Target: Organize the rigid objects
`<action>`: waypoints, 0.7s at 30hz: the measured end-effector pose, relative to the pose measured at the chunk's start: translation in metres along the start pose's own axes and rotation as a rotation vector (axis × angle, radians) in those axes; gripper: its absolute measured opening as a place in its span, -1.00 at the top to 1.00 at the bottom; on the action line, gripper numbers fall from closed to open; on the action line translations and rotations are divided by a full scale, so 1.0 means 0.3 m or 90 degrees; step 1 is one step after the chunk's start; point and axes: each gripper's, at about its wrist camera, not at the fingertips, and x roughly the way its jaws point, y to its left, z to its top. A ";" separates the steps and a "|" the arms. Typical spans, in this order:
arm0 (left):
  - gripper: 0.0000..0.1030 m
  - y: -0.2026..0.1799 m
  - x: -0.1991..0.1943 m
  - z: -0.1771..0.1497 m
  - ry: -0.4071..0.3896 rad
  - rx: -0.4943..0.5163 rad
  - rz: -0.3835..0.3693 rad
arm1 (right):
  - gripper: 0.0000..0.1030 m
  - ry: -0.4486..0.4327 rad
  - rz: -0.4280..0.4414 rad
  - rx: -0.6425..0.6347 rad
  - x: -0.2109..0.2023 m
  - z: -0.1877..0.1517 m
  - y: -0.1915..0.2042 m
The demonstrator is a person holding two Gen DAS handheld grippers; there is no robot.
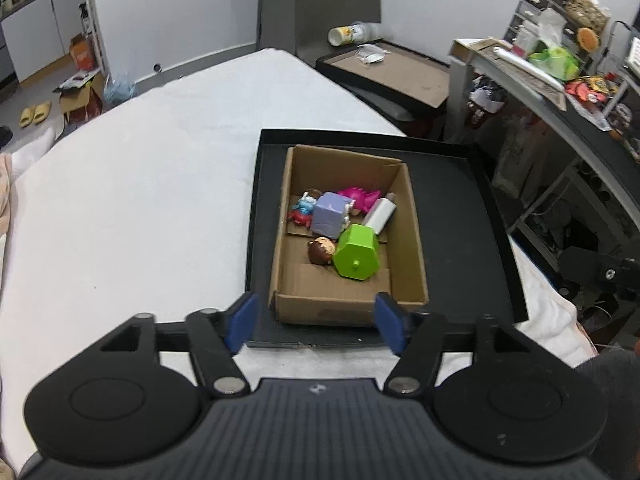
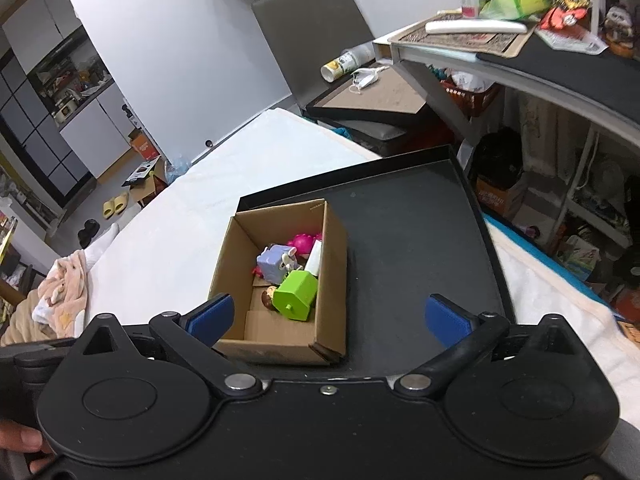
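A brown cardboard box [image 1: 412, 240] stands on a black tray [image 1: 452, 216] on the white bed. In the box lie a green hexagonal toy [image 1: 356, 258], a lilac cube [image 1: 330, 215], a pink toy [image 1: 358, 197], a white cylinder [image 1: 382, 213], a brown-haired doll head [image 1: 321, 251] and a small figure [image 1: 303, 210]. My left gripper [image 1: 316, 322] is open and empty, just in front of the box's near wall. My right gripper [image 2: 330, 318] is open and empty, above the box's [image 2: 332, 280] near right corner; the green toy [image 2: 296, 296] and the tray [image 2: 420, 240] show there too.
The white bed [image 1: 140, 200] stretches to the left. A second black tray with cardboard [image 1: 392, 76] lies behind, with a tipped cup [image 1: 352, 34]. A cluttered shelf and desk [image 1: 560, 68] stand at the right. A pink blanket [image 2: 52, 300] lies at the bed's left edge.
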 end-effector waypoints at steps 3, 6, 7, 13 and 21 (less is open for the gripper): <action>-0.53 -0.018 -0.041 -0.022 -0.010 0.013 -0.008 | -1.00 -0.010 0.000 -0.018 -0.047 -0.022 0.009; -0.56 -0.030 -0.077 -0.050 -0.019 0.020 -0.011 | -1.00 -0.019 -0.007 -0.031 -0.088 -0.041 0.023; -0.56 -0.032 -0.087 -0.058 -0.020 0.022 -0.010 | -1.00 -0.022 -0.008 -0.032 -0.098 -0.048 0.026; -0.57 -0.042 -0.176 -0.104 -0.046 0.034 -0.008 | -1.00 -0.041 -0.008 -0.050 -0.177 -0.089 0.051; -0.59 -0.045 -0.315 -0.170 -0.083 0.031 -0.017 | -1.00 -0.067 -0.011 -0.063 -0.276 -0.156 0.063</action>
